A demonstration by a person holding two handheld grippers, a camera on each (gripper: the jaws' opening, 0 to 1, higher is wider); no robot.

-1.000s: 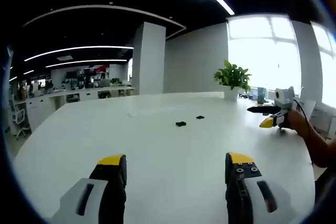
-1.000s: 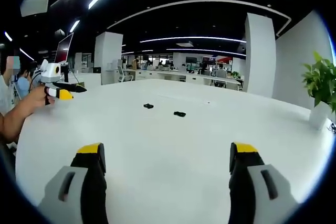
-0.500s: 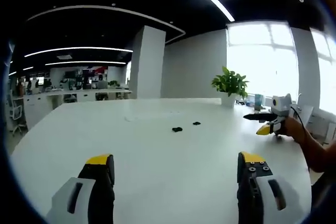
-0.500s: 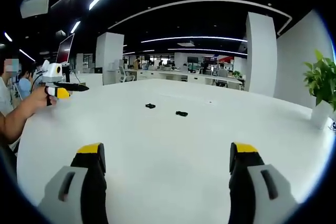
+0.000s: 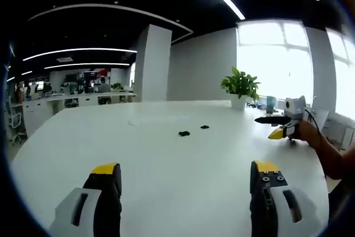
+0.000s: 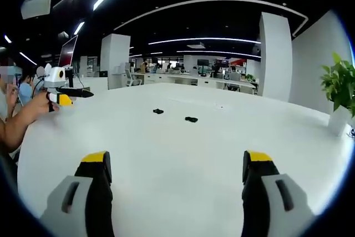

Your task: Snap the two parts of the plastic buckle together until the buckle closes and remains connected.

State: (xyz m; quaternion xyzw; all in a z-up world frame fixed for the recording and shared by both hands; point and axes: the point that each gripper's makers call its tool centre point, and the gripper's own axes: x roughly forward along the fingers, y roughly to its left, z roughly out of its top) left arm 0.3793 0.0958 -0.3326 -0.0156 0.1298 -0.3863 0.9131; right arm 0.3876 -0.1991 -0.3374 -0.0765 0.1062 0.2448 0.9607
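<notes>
In the left gripper view, the left gripper (image 5: 186,178) is held with jaws spread wide and nothing between them, above a white table (image 5: 166,159). Two black buckle parts (image 5: 184,134) (image 5: 204,127) are seen lying apart on the table, well ahead. The right gripper (image 5: 275,126) is seen at the right, near a plant (image 5: 240,84).

In the right gripper view, the right gripper (image 6: 177,178) is likewise spread and empty. The buckle parts (image 6: 158,111) (image 6: 191,119) are seen mid-table, and the left gripper (image 6: 71,95) far left.
</notes>
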